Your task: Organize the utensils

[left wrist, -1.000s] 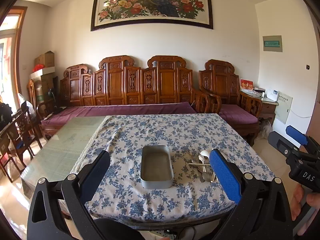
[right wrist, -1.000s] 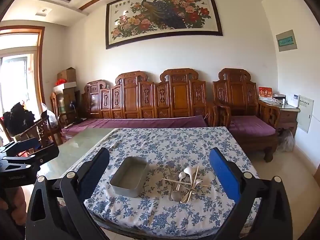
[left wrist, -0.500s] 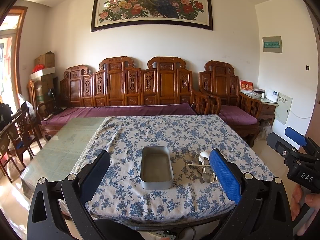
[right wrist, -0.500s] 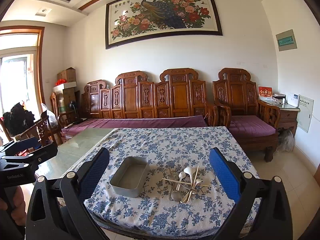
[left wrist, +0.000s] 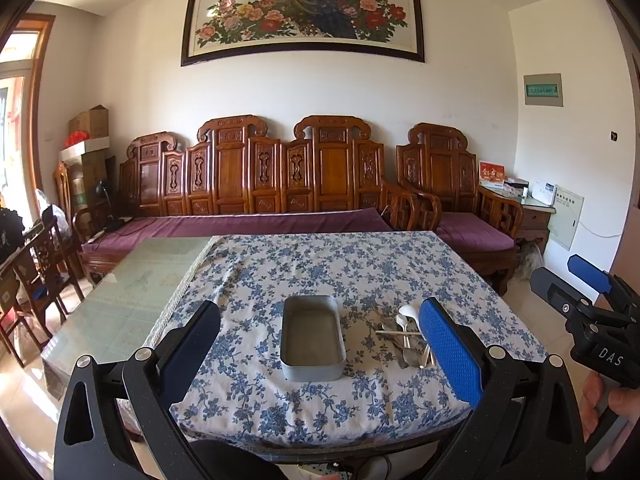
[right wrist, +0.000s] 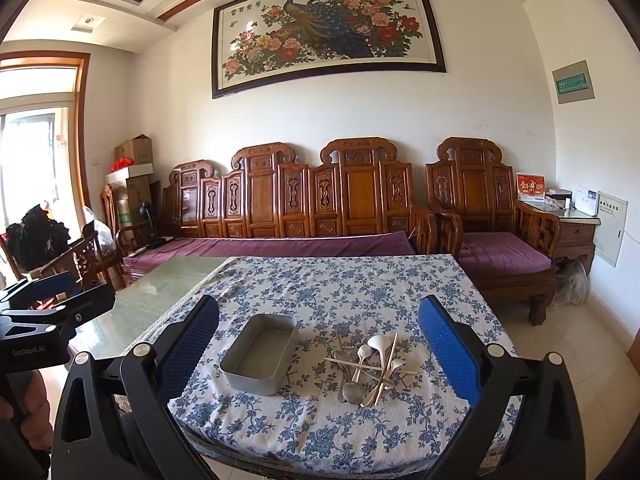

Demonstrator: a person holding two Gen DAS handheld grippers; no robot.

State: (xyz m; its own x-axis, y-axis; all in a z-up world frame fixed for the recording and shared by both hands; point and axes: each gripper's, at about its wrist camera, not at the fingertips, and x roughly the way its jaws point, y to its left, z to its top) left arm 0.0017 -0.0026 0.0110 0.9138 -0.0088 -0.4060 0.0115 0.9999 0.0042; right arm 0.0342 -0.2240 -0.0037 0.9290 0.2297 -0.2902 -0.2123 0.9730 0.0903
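Note:
An empty grey metal tray [left wrist: 312,336] [right wrist: 260,354] stands on the blue-flowered tablecloth [left wrist: 320,268] [right wrist: 332,292]. To its right lies a loose pile of utensils [left wrist: 406,338] [right wrist: 370,364]: white and metal spoons and wooden chopsticks, crossed over each other. My left gripper [left wrist: 320,354] is open and empty, held off the table's near edge in front of the tray. My right gripper [right wrist: 320,354] is open and empty, also short of the near edge, facing tray and pile. Each gripper shows at the side of the other's view.
The cloth covers the right part of a glass-topped table [left wrist: 116,300]. A carved wooden sofa with purple cushions [left wrist: 256,200] stands behind it, an armchair [right wrist: 492,232] at the right, wooden chairs [left wrist: 36,260] at the left. Tiled floor lies to the right.
Both grippers have eased very slightly toward the table; the tray and utensils look marginally nearer. Nothing on the table has moved.

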